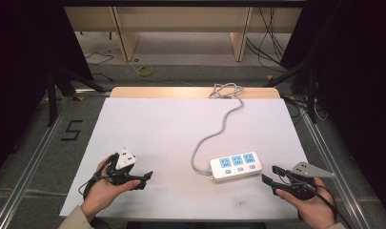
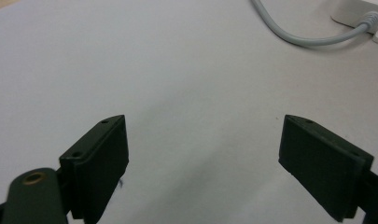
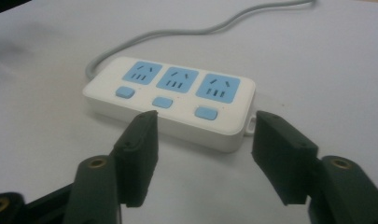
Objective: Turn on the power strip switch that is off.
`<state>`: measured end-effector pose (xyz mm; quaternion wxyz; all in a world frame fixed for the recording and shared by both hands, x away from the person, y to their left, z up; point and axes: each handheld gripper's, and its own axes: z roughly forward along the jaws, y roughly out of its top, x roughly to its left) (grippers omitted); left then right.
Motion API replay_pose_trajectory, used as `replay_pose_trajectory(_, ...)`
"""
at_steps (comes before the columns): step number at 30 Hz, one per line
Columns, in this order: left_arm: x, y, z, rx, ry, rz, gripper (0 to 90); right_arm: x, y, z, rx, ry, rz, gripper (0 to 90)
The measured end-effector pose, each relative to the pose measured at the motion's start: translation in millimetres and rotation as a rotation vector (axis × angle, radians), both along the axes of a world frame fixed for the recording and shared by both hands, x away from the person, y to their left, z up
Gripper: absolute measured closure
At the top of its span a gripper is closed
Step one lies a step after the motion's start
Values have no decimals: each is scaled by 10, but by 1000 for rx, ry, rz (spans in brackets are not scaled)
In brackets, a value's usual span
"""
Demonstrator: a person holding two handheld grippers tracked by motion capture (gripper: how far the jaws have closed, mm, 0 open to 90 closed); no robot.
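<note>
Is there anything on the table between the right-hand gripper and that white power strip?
No. In the right gripper view, bare white table lies between the open right gripper and the power strip; the high view shows the same gap.

From my feed the one sign I can read is a black figure 5 (image 1: 72, 130) marked on the grey floor left of the tabletop (image 1: 147, 124); the power strip (image 1: 236, 166) carries no legible lettering.
</note>
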<state>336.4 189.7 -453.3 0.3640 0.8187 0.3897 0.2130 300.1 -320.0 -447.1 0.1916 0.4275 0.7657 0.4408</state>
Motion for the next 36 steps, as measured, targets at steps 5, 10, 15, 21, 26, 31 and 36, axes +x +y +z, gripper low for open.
replay_pose_trajectory(5,-22,19,5,8,-11,-2,154,-23,16,60,-41,-16,-5,707)
replay_pose_trajectory(10,-18,11,2,12,-8,-1,155,-32,31,94,-73,-13,3,841)
replay_pose_trajectory(15,-13,5,-1,22,-5,-4,156,-26,42,134,-94,-10,8,900)
replay_pose_trajectory(21,-17,4,3,22,-7,2,156,-5,68,176,-99,1,19,900)
replay_pose_trajectory(26,-14,1,3,20,-10,4,156,28,120,223,-104,5,41,900)
replay_pose_trajectory(31,-13,-1,2,20,-9,2,157,42,182,262,-102,15,59,900)
replay_pose_trajectory(36,-16,-2,3,25,-6,-1,156,62,213,292,-98,13,71,900)
